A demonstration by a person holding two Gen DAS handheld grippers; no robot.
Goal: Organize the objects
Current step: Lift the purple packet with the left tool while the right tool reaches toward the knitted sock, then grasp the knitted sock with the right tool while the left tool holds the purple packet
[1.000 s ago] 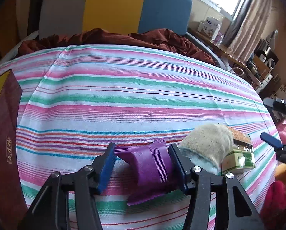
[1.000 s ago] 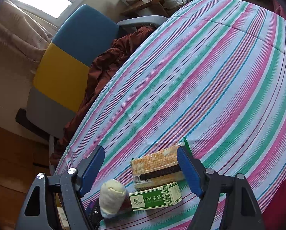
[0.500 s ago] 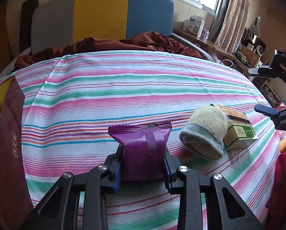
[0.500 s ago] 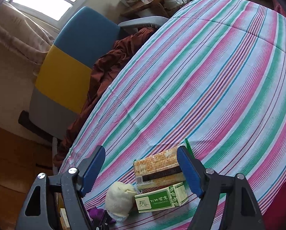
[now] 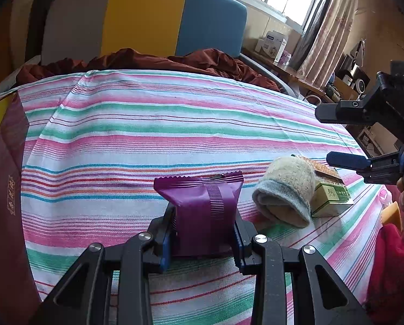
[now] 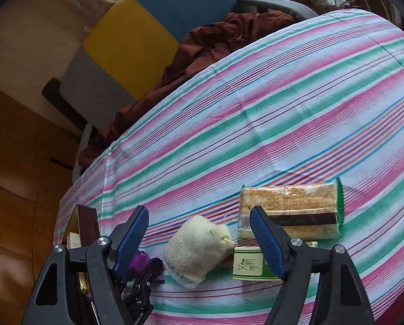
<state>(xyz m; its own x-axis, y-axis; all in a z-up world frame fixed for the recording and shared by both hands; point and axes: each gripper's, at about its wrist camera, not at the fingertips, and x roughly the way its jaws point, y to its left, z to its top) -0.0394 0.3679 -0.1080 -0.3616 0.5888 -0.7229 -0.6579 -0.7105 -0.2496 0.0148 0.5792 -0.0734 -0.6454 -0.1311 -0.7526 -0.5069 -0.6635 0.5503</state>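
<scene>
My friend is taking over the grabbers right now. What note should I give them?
Left hand-held gripper: shut on the purple snack packet, which stands upright in the pads.
Right hand-held gripper: open and empty, over the rolled sock.
On the striped cloth: sock, green box and cracker pack, close together. Dark red gift box sits at the left edge.
Done: packet gripped. Left: put it away, then the other three.

Beyond the rolled sock (image 5: 284, 189), green box (image 5: 331, 197) and cracker pack (image 6: 290, 211) clustered close together at the near edge, the striped bedspread (image 5: 161, 124) lies open up to the rumpled brown cloth (image 5: 153, 61), while a maroon box (image 5: 6, 189) walls off the left side.
</scene>
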